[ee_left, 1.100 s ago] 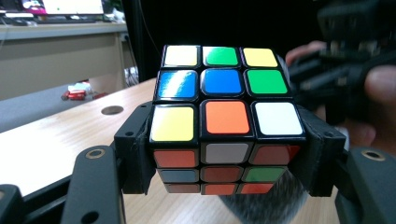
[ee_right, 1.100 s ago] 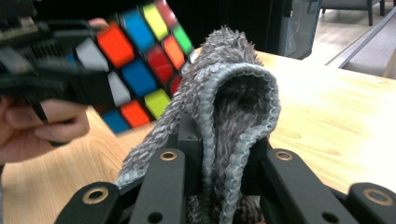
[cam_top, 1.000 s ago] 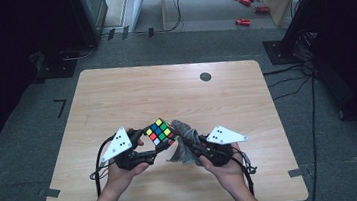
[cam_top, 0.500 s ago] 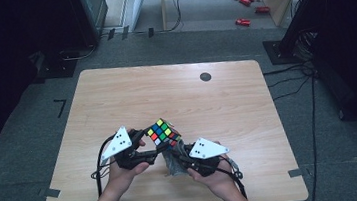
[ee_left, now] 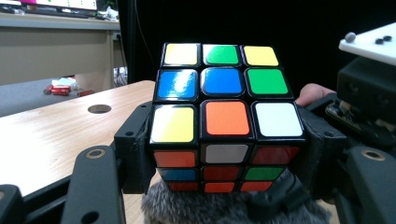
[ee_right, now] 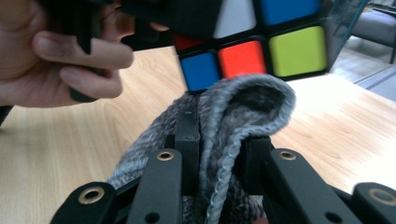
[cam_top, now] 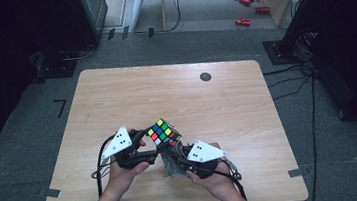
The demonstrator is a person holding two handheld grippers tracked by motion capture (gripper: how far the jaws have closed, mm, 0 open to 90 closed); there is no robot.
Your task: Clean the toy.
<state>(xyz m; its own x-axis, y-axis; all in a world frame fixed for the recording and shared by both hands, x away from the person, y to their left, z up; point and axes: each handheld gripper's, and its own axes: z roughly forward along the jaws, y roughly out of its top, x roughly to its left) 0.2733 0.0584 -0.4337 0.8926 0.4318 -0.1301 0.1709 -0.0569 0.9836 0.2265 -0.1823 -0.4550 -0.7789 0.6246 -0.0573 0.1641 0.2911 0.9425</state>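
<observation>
Closest to me, my right gripper (ee_right: 212,140) pinches a fold of grey cloth (ee_right: 233,112) between its jaws, the fabric bunched up and touching the underside of the cube (ee_left: 224,116). Just beyond — my left gripper (ee_left: 224,154) clamps that cube by its sides, holding it tilted above the table (cam_top: 226,95) near the front edge, with yellow, orange and white along its nearest top row. My left hand (ee_right: 60,56) curls around its gripper's handle. Farther off, a dark round spot (cam_top: 205,76) sits toward the table's far edge, and small red objects (cam_top: 247,4) lie on the floor behind.
</observation>
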